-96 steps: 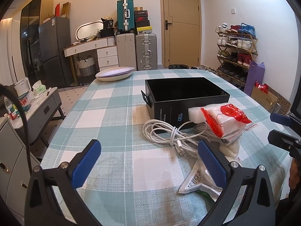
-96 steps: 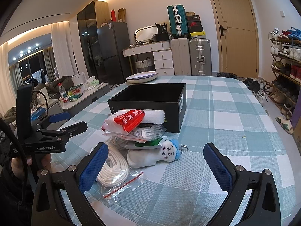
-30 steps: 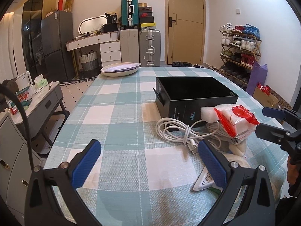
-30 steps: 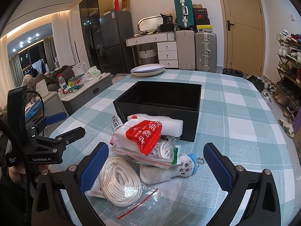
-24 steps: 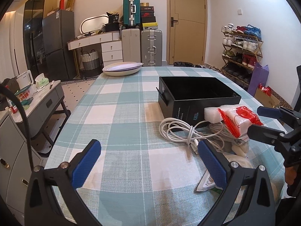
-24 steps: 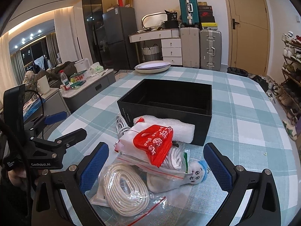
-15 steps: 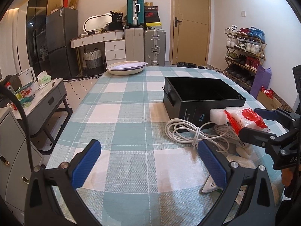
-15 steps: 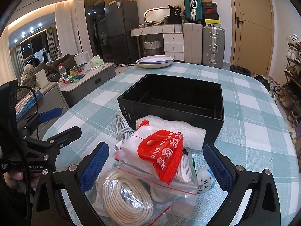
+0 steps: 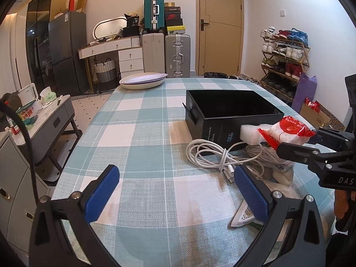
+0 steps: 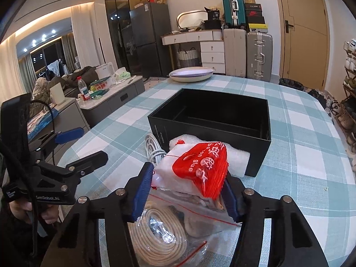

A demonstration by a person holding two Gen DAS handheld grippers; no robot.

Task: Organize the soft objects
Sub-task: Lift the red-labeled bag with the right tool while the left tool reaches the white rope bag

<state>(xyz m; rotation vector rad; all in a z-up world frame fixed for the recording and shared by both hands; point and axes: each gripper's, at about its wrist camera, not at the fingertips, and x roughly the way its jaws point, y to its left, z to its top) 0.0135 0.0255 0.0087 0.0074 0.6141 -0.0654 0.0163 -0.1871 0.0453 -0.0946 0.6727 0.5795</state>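
Observation:
A soft packet, white with a red printed top [image 10: 200, 166], lies on a pile before the open black box [image 10: 211, 115]. My right gripper [image 10: 187, 191] has the packet between its blue pads, and the jaws are closing with both pads touching it. In the left wrist view, the right gripper [image 9: 298, 141] reaches in from the right around the packet [image 9: 287, 131]. Under it are a white foam sheet [image 10: 238, 155], a bagged rope coil [image 10: 155, 233] and a loose white cable [image 9: 211, 155]. My left gripper [image 9: 176, 191] hovers open over bare cloth, holding nothing.
The checked tablecloth [image 9: 144, 133] covers a table whose left edge drops to a grey side cabinet [image 9: 51, 120]. A shallow plate [image 9: 143, 81] sits at the far end. The black box [image 9: 233, 111] has nothing in it. A shoe rack [image 9: 284, 60] stands against the right wall.
My right gripper has moved forward over the pile and its jaws have come in from wide apart onto the red-topped packet. The left gripper stays open in about the same place.

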